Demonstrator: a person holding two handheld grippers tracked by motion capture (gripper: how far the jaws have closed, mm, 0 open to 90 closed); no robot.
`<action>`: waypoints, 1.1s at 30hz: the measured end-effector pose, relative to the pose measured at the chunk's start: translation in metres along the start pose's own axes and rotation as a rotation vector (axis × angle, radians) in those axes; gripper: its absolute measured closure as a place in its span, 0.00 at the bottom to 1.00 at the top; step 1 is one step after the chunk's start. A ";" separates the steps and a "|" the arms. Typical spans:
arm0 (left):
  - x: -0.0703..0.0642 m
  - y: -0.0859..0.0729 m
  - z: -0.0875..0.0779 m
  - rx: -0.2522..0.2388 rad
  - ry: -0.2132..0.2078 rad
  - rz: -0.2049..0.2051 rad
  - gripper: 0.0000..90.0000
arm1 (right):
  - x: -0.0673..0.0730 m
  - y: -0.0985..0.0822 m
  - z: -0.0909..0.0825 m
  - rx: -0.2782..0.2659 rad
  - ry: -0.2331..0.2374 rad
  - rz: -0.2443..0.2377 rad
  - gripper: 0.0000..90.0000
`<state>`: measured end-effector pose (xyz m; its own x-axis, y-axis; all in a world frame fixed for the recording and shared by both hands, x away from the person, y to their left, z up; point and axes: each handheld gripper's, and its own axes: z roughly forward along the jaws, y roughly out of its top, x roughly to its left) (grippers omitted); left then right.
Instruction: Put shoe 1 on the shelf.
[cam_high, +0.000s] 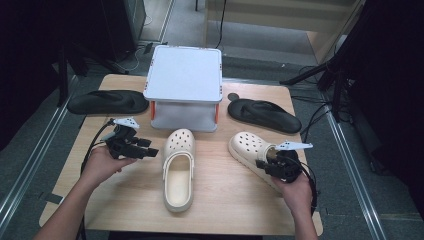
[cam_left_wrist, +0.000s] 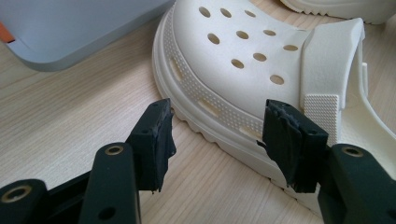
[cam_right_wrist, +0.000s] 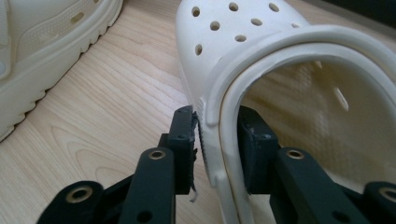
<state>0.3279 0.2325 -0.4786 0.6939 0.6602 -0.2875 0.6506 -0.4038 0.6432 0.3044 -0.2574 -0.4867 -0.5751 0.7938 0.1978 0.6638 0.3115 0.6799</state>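
Right gripper (cam_high: 274, 167), near right of the table (cam_high: 125, 200): its jaws straddle the side wall of the right cream clog (cam_high: 250, 150), one jaw outside and one inside the opening. In the right gripper view the pads (cam_right_wrist: 186, 135) sit against the wall and strap (cam_right_wrist: 219, 116) of this clog (cam_right_wrist: 261, 56); they appear to press it, though the inner contact is partly hidden. The clog lies on the wood with its perforated toe pointing far-left.

Left gripper (cam_high: 147, 150), near left of centre: jaws parted, holding nothing, aimed rightward at the left cream clog (cam_high: 179, 167). In the left gripper view the two pads (cam_left_wrist: 156, 140) stand apart just beside the ridged sole of that clog (cam_left_wrist: 243, 60); the right-hand pad overlaps the sole edge, the other hangs over bare wood.

The left cream clog lies in the middle of the table, toe toward the far side, heel opening near. Just beyond its toe stands a grey two-level stand (cam_high: 184, 82) with orange posts. A black sandal (cam_high: 107, 101) lies far left of the stand; a second black sandal (cam_high: 262, 115) lies to its right, beyond the right clog.
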 end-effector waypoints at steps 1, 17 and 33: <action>0.000 -0.001 -0.001 -0.002 -0.001 -0.003 0.48 | 0.000 0.001 0.000 0.001 0.002 0.007 0.81; -0.001 -0.011 -0.009 -0.014 0.015 -0.010 0.48 | 0.007 0.017 0.001 -0.008 0.025 -0.010 0.87; -0.007 -0.021 -0.014 -0.025 0.016 -0.025 0.47 | 0.038 0.042 0.016 -0.014 0.066 -0.077 0.86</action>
<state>0.3051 0.2459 -0.4801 0.6722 0.6800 -0.2928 0.6598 -0.3708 0.6536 0.3184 -0.2060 -0.4622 -0.6545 0.7317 0.1906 0.6103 0.3624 0.7044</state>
